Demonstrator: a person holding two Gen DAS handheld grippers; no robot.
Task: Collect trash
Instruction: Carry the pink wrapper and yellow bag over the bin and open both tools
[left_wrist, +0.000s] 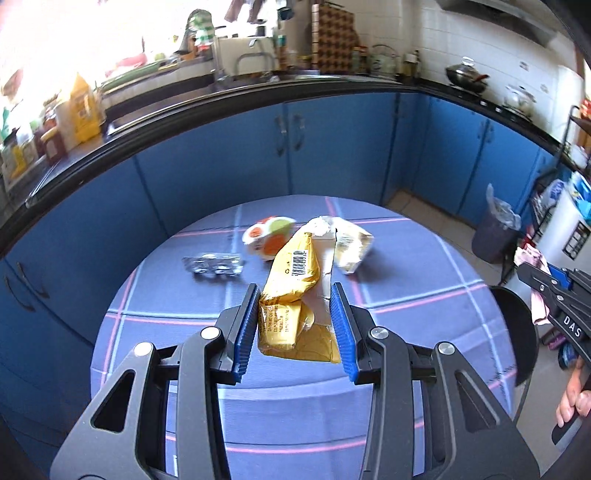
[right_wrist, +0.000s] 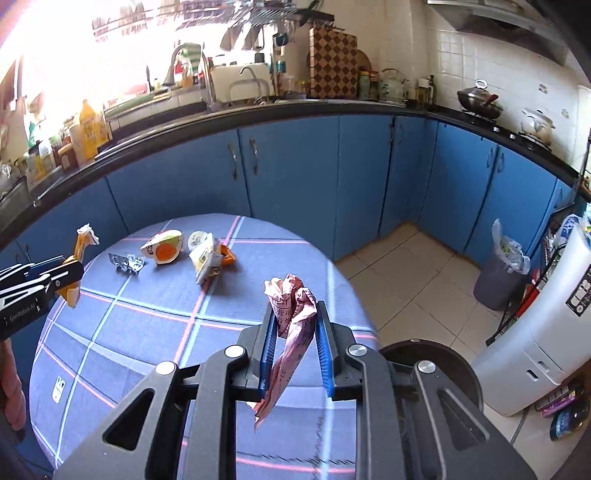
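My left gripper (left_wrist: 295, 314) is shut on a crumpled yellow wrapper (left_wrist: 291, 280) with a barcode, held above the round table (left_wrist: 406, 295). From the right wrist view the same yellow wrapper (right_wrist: 79, 251) hangs in the left gripper (right_wrist: 70, 273) at the left edge. My right gripper (right_wrist: 295, 332) is shut on a crumpled pink paper (right_wrist: 295, 306), also lifted over the table (right_wrist: 147, 332). On the cloth lie a foil blister pack (right_wrist: 127, 262), an orange-and-white cup (right_wrist: 164, 247) and a pale snack bag (right_wrist: 207, 258).
A grey bin with a plastic liner (right_wrist: 504, 266) stands on the tiled floor by the blue cabinets. A dark round stool (right_wrist: 443, 365) is under my right gripper. A white appliance (right_wrist: 546, 332) stands at the right. A black counter (right_wrist: 295, 107) runs behind.
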